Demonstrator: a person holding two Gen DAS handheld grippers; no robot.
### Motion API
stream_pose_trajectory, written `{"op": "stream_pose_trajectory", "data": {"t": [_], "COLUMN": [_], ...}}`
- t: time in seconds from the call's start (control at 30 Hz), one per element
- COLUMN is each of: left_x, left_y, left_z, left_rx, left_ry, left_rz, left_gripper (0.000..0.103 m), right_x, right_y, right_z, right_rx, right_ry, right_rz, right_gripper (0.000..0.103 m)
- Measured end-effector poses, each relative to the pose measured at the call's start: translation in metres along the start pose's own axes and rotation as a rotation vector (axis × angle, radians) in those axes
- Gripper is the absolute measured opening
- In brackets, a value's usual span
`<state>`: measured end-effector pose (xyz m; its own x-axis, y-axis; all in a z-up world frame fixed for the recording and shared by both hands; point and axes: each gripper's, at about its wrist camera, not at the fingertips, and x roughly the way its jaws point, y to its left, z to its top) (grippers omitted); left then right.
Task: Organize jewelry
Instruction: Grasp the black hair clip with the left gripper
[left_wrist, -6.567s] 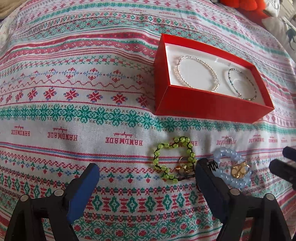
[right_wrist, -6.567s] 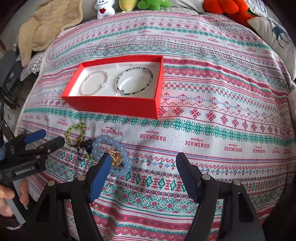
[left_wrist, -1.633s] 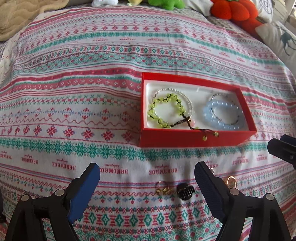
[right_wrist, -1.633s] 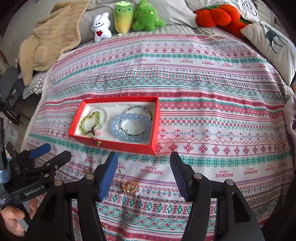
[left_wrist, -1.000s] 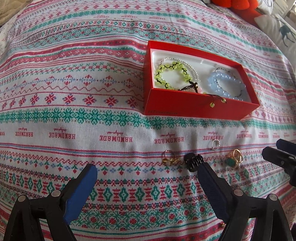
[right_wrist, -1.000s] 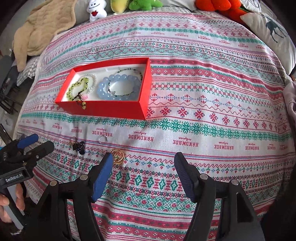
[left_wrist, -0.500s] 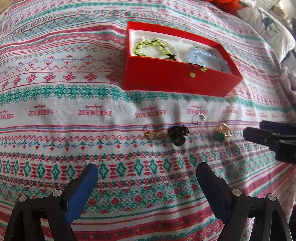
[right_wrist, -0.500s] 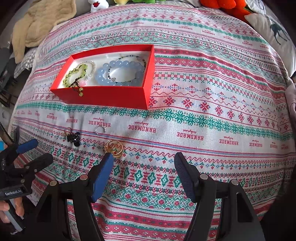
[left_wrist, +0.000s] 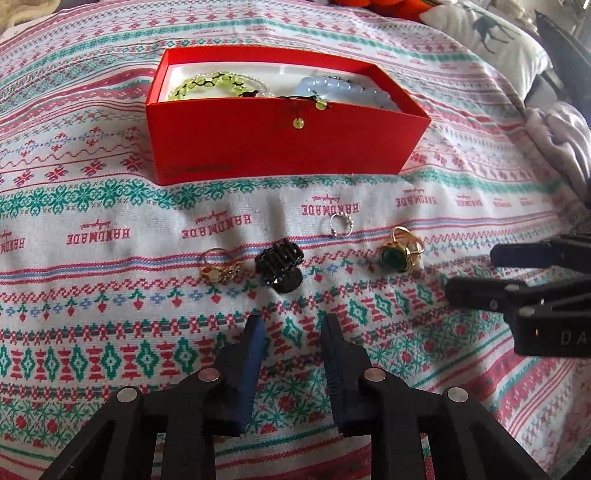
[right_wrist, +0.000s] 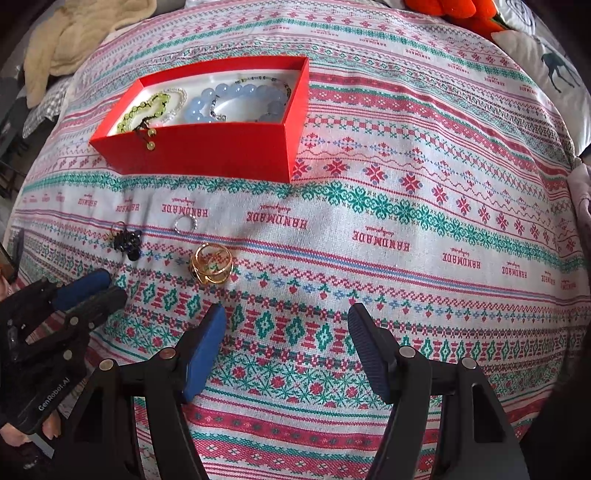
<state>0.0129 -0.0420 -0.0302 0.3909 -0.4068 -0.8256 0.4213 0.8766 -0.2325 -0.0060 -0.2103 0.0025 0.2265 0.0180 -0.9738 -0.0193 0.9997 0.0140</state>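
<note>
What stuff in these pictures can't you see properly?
- Pearl bracelet, left wrist view: mostly hidden behind the red box front wall and the green bracelet.
- Small gold ring, right wrist view: half hidden by the black clip.
- Orange plush, right wrist view: cut off by the top edge.

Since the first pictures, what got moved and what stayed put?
The green bead bracelet and the pale blue bead bracelet went from the bedspread into the red box. The left gripper has narrowed its jaws, now lined up near the black clip. The right gripper is open as before. The rings, clip and box stayed put.
</note>
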Motion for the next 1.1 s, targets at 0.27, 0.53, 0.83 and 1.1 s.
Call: {"op": "stream_pose_trajectory", "data": {"t": [0.27, 0.53, 0.83, 1.1], "left_x": [0.014, 0.028, 0.024, 0.013], "left_y": [-0.004, -0.014, -0.001, 0.004], "left_z": [0.010, 0.020, 0.022, 0.017], "left_rx": [-0.056, -0.108, -0.124, -0.127], "left_ry": [-0.049, -0.125, -0.120, -0.108], "left_rz": [0.037, 0.098, 0.098, 0.095], "left_gripper": [0.026, 0.026, 0.021, 0.021], "right_x": [-0.002, -0.002, 0.010, 0.014], "right_y": [-0.005, -0.012, 0.014, 0.033], "right_z": [-0.026, -0.039, -0.030, -0.019], "right_rx": [-0.043, -0.007, -0.048, -0.082], "right_ry": [-0.073, -0.133, -0.194, -0.206], "right_rz": [0.001, 0.003, -0.009, 0.009], "right_gripper": [0.071, 0.080, 0.083, 0.083]}}
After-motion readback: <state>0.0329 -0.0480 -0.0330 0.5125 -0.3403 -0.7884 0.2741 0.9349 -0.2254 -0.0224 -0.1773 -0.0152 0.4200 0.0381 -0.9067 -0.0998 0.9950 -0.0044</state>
